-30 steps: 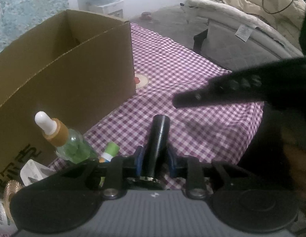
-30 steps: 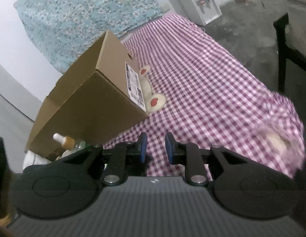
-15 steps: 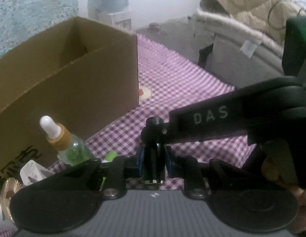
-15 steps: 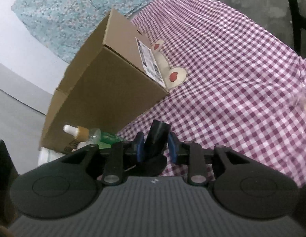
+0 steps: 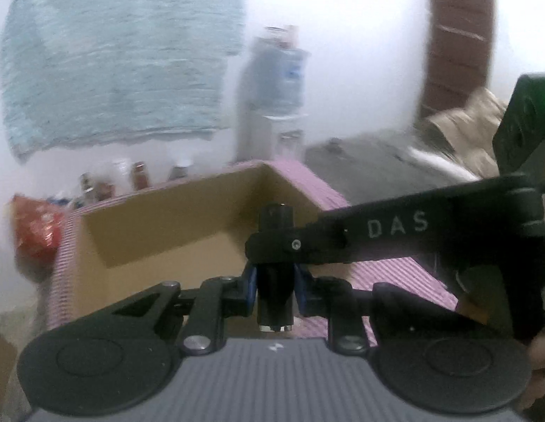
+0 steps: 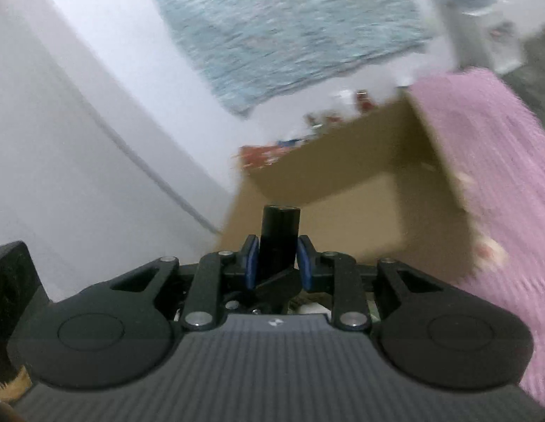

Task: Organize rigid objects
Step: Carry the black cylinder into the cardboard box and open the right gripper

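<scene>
A black cylinder stands between the blue pads of my left gripper, which is shut on its lower part. My right gripper is shut on the same black cylinder higher up; its finger crosses the left wrist view from the right. Both hold it raised in front of the open cardboard box, which also shows in the right wrist view. Both views are motion-blurred.
The box stands on a purple checked tablecloth. A red packet and small bottles lie behind the box. A water dispenser and a blue patterned cloth stand by the back wall.
Both grippers have risen with the black cylinder, so the box's open top now shows. The dropper bottle and small items at lower left have left view. The right gripper has closed on the cylinder.
</scene>
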Motion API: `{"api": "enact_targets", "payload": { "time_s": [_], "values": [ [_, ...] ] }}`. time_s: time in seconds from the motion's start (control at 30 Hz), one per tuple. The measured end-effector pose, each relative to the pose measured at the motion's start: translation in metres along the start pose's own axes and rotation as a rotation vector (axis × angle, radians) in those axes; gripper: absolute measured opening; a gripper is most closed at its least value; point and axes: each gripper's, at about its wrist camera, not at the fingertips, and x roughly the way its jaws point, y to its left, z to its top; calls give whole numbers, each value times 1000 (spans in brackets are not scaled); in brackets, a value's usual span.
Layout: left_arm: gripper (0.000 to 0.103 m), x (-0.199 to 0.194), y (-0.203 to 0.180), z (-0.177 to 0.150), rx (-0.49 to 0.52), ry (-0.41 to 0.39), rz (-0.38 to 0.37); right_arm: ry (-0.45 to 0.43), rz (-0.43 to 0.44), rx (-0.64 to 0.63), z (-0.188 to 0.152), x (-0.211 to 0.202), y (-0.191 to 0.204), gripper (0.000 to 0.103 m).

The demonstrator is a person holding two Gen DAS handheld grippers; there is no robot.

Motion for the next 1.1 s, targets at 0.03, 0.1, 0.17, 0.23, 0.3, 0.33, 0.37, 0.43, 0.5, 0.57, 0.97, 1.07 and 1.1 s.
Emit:
{"api": "enact_targets", "payload": {
  "time_s": [0.03, 0.1, 0.17, 0.23, 0.3, 0.33, 0.37, 0.43, 0.5, 0.57, 0.97, 1.07, 1.1],
  "values": [
    [23, 1, 16, 5, -34, 17, 14, 27, 17, -8, 9, 13, 6, 22],
    [23, 13, 42, 12, -90, 60, 28, 103, 42, -7, 27, 46, 14, 22],
    [23, 33, 70, 15, -155, 131, 37, 189, 38, 8, 39, 79, 17, 22],
    [23, 53, 93, 12, -210, 203, 47, 287, 18, 45, 48, 117, 13, 22],
    [23, 71, 109, 8, -245, 258, 60, 376, -4, 95, 55, 150, 7, 22],
    [23, 80, 115, 6, -256, 285, 72, 409, -14, 114, 57, 162, 5, 22],
    [23, 81, 122, 3, -264, 302, 83, 441, -21, 127, 58, 175, 4, 21],
    [25, 89, 130, 0, -273, 330, 110, 492, -40, 163, 58, 194, -2, 21],
    [26, 90, 135, -3, -276, 335, 142, 530, -48, 183, 55, 205, -3, 22],
    [37, 91, 138, 0, -270, 325, 143, 548, -50, 204, 54, 209, -2, 24],
    [55, 33, 137, 10, -281, 170, 157, 465, 32, 237, 67, 142, 8, 26],
    [58, 13, 137, 9, -282, 118, 153, 418, 71, 254, 79, 120, 4, 26],
    [58, 6, 135, 7, -282, 101, 151, 402, 86, 258, 81, 109, 3, 26]
  ]
}}
